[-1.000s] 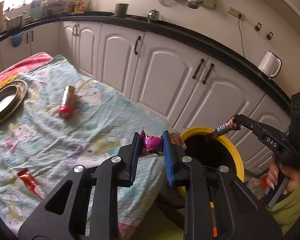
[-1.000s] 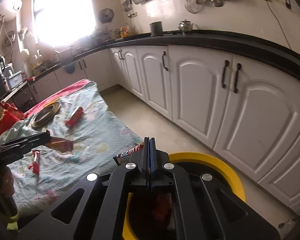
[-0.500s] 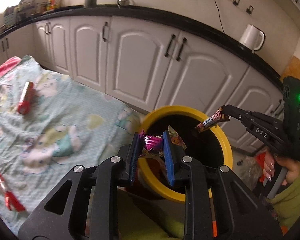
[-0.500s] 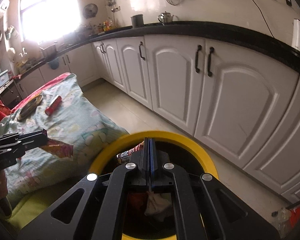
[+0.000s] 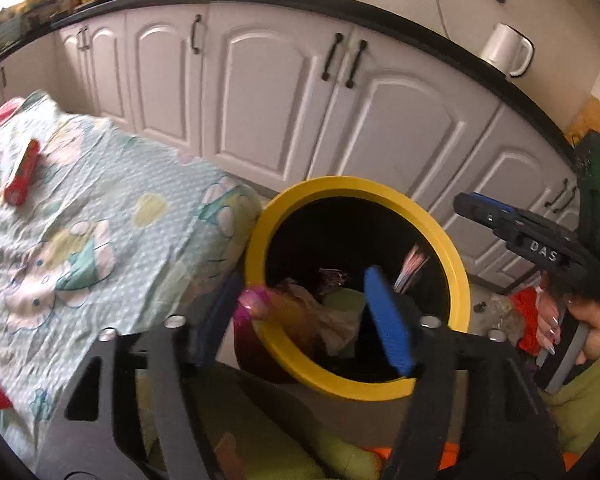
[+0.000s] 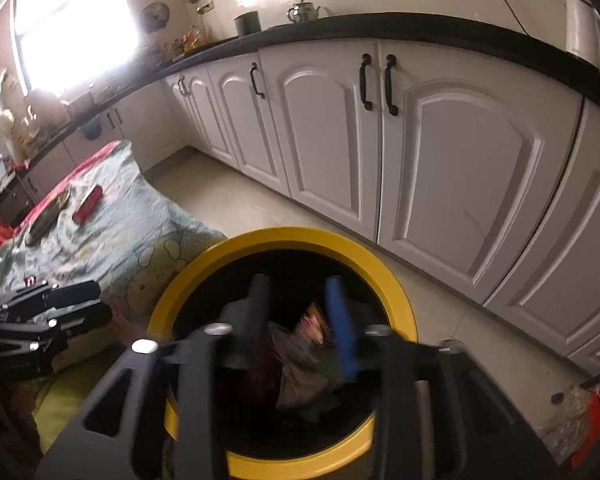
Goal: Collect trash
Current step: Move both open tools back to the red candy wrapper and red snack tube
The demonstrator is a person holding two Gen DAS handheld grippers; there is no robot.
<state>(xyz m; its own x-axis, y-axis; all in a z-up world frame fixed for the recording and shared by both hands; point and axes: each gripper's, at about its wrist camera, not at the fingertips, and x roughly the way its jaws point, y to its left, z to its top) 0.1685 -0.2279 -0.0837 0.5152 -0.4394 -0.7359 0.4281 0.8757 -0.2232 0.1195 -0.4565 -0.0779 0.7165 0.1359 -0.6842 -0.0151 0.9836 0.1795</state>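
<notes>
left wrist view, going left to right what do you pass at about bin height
red wrapper on the patterned cloth → yellow-rimmed bin → right hand-held gripper, its jaws opening with nothing between them → hand holding it

A home kitchen; white cabinets (image 6: pixel 452 184), black countertop (image 6: pixel 380 26), kettle (image 5: pixel 504 50), teapot (image 6: pixel 304 10)

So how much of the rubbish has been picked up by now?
Several wrappers already lie in the yellow-rimmed bin. Right now both the left gripper and right gripper are opening over it; a pink wrapper sits by the left one's finger. Left: a red wrapper on the cloth-covered table.
</notes>
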